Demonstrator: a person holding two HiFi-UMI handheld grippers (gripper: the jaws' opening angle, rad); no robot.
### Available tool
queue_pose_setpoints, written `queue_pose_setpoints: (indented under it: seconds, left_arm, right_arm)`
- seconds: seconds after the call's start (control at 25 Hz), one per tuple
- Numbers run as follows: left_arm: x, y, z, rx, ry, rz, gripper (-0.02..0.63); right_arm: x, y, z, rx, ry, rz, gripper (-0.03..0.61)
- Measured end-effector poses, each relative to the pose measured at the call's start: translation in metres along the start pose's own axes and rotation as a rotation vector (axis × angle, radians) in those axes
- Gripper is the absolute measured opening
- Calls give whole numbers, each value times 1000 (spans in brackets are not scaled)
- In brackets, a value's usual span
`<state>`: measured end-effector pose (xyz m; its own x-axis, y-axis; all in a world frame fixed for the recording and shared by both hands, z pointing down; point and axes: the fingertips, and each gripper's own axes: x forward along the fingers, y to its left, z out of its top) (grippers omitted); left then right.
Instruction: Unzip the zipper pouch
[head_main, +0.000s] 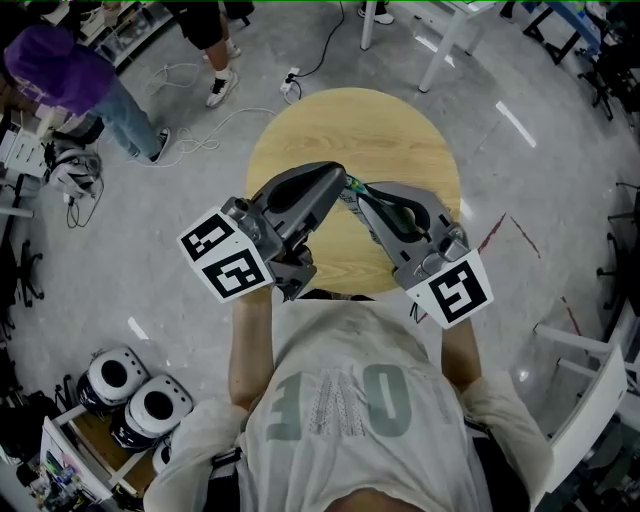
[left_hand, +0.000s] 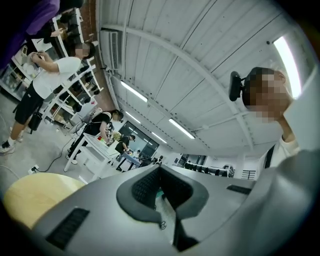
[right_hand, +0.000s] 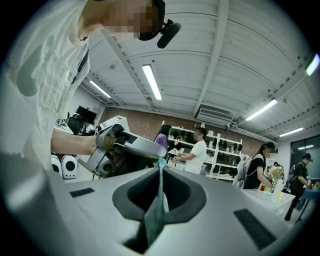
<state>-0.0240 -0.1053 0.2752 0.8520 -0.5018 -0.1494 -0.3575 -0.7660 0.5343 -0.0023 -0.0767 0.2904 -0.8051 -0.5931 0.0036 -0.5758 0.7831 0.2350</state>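
Observation:
Over the round wooden table my two grippers meet tip to tip, both held up in the air. Between their tips hangs a small greenish zipper pouch. My left gripper comes in from the left and is shut on the pouch's pale edge, where a small metal zipper ring shows beside its pads. My right gripper comes in from the right and is shut on a teal fold of the pouch. Most of the pouch is hidden by the jaws.
Two white round devices sit on a low shelf at the lower left. Cables lie on the grey floor beyond the table. A person in purple stands at the far left, and white table legs stand behind.

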Motion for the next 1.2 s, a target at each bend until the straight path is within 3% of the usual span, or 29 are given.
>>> queue_pose_setpoints:
  seconds: [0.2, 0.56, 0.8, 0.96, 1.04, 1.2]
  left_arm:
    - [6, 1, -7, -15, 24, -1, 25]
    - [5, -3, -9, 97, 82, 54, 23]
    - [4, 1, -16, 84, 87, 77, 25]
    - [-3, 24, -25, 102, 127, 165, 25]
    - [-9, 29, -21, 64, 99, 166, 23]
    - [-13, 34, -19, 84, 97, 186, 25]
  right_arm:
    - [-8, -5, -3, -10, -2, -33, 35]
    - [-9, 1, -6, -2, 16, 0, 37]
    - [-13, -2, -5, -14, 10, -34, 32]
    - [-21, -13, 8, 52, -45, -55, 31]
    - [-22, -16, 15, 48, -61, -49, 31]
    - [-23, -11, 17, 41, -67, -36, 31]
